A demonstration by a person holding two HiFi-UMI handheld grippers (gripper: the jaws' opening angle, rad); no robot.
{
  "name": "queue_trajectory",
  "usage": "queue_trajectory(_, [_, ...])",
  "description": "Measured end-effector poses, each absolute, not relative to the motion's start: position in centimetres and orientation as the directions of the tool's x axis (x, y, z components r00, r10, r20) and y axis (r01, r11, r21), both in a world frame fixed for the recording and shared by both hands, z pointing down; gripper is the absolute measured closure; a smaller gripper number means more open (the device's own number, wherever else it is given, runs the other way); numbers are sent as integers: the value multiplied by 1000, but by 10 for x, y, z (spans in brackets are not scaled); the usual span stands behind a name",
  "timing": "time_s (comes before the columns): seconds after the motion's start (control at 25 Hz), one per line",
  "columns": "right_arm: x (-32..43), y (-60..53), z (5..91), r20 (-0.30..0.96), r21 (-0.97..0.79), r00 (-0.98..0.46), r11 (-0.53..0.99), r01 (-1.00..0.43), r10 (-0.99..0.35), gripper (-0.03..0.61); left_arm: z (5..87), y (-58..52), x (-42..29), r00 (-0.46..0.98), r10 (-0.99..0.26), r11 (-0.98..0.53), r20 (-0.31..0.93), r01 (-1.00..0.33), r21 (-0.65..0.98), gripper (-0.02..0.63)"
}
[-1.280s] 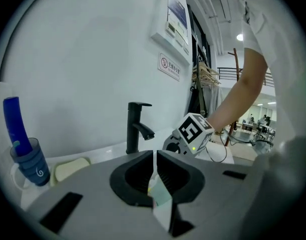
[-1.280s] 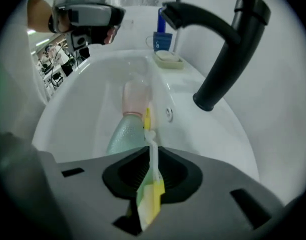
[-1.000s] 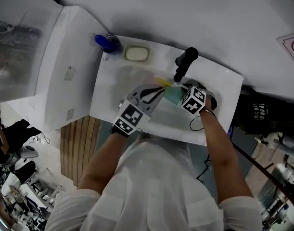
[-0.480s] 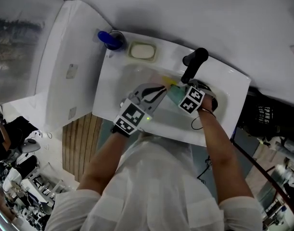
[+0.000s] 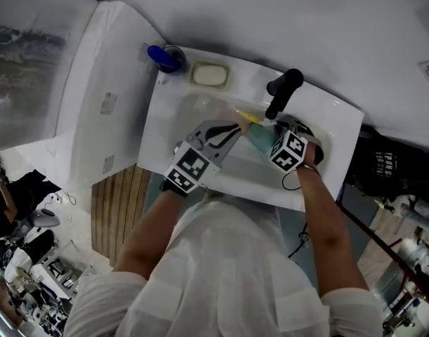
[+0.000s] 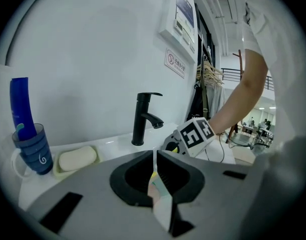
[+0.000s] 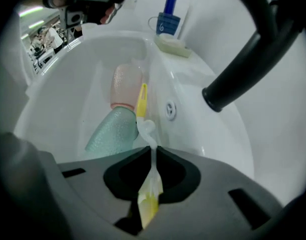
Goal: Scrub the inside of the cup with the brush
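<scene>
My left gripper [image 6: 155,156] has its jaws pinched tight on the thin wall of the cup [image 7: 112,129]. The cup is a slim tumbler, grainy teal at the end nearer my right hand and smooth pink at the far end, and it sits low in the glossy white sink [image 5: 165,128]. My right gripper [image 7: 154,151] has its jaws clamped on the flat yellow-and-white handle of the brush [image 7: 142,100]. The brush runs along the cup's right side, and I cannot tell whether its head is inside. A matte black tap [image 6: 142,116] stands at the far rim. At the far left, a ribbed blue mug [image 6: 35,151] holds a tall blue tube [image 6: 20,106]. Beside it a pale dish [image 6: 57,171] holds an oval soap [image 6: 76,159].
</scene>
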State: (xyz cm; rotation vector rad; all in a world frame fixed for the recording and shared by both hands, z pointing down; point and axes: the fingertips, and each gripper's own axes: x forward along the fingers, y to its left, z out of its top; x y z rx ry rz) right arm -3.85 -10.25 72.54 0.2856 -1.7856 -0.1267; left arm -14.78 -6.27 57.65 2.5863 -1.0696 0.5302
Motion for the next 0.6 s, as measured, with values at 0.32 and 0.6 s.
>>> queue_trajectory(0.32, [-23, -91, 667, 865, 323, -332, 924, -203, -376, 543, 583, -53, -155, 628, -606, -652, 489, -744, 148, 592])
queue_trajectory(0.6, [-4, -73, 636, 820, 348, -376, 897, -274, -433, 543, 595, -40, -141, 637, -559, -579, 531, -758, 301, 589])
